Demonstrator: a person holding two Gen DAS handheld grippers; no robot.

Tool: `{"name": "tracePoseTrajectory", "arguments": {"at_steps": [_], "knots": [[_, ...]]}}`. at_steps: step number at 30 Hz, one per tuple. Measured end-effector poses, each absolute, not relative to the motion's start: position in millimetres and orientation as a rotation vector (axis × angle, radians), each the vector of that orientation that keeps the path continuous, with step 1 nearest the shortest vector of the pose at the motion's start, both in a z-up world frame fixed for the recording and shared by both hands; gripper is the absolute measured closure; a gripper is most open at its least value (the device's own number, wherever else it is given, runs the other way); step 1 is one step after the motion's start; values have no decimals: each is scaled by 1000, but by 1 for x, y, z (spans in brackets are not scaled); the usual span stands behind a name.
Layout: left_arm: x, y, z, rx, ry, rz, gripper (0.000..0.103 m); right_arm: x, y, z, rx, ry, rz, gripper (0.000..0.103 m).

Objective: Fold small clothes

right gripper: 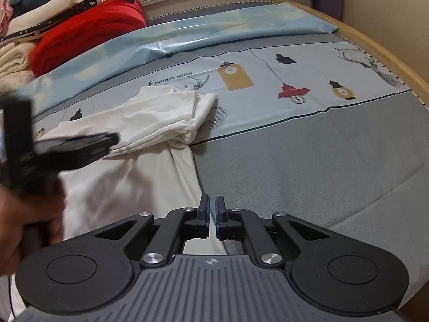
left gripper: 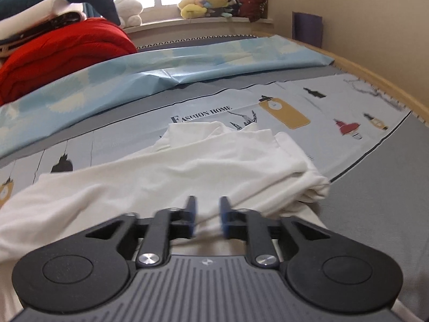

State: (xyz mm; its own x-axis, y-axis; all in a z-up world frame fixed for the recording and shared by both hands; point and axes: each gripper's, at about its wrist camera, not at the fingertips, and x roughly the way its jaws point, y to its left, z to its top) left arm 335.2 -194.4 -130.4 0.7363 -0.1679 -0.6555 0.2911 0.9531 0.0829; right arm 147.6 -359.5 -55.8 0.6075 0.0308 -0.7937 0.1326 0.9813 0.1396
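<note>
White cotton garment is being pinched at its edge by the closed right gripper; only this view shows the blurred left gripper, its jaws parted over cloth.

Left tool: jaws parted with a clear gap, pads not pressing anything, pointing downward. In the right wrist view it shows blurred at the left edge, gripped by a hand. Right tool: jaws nearly together, only a thin slit between the blue pads, angled steeply down; whether anything is pinched there cannot be told.
</note>
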Motion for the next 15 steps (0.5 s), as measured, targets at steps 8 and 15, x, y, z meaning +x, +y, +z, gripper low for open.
{"name": "tracePoseTrajectory", "arguments": {"at_steps": [8, 15], "knots": [[356, -214, -166, 290, 758, -323, 65, 156, -351, -65, 153, 958, -77, 99], [368, -183, -140, 179, 743, -299, 99, 168, -328, -71, 106, 988, -87, 99]]}}
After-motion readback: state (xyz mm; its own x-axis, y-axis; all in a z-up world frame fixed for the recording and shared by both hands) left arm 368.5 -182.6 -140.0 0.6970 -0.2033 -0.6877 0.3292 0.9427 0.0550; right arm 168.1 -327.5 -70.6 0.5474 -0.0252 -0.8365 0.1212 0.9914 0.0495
